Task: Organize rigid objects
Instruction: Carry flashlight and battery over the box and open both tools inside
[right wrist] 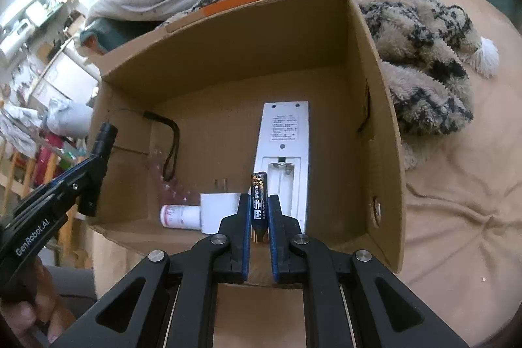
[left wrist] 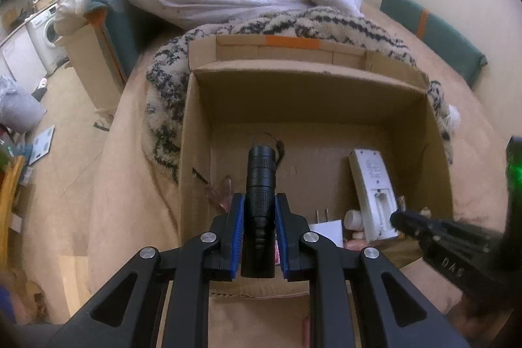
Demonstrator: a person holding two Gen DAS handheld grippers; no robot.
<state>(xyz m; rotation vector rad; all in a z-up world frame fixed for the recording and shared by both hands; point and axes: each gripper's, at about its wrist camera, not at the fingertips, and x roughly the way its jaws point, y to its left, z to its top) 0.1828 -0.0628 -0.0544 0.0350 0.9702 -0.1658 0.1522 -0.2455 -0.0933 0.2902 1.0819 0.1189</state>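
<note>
1. Left gripper [left wrist: 259,211]: jaws pinch a black flashlight [left wrist: 261,185] lengthwise, poised over the cardboard box [left wrist: 306,87], presumably for lowering inside.
2. Right gripper [right wrist: 259,211]: jaws clamp a battery [right wrist: 259,201] upright, just at 6 o'clock of the white remote control [right wrist: 284,136].
3. The remote lies face down with its battery bay exposed, probably why the battery is loose.

Both wrist views look steeply down, near, into one cardboard box [left wrist: 195,152].
</note>
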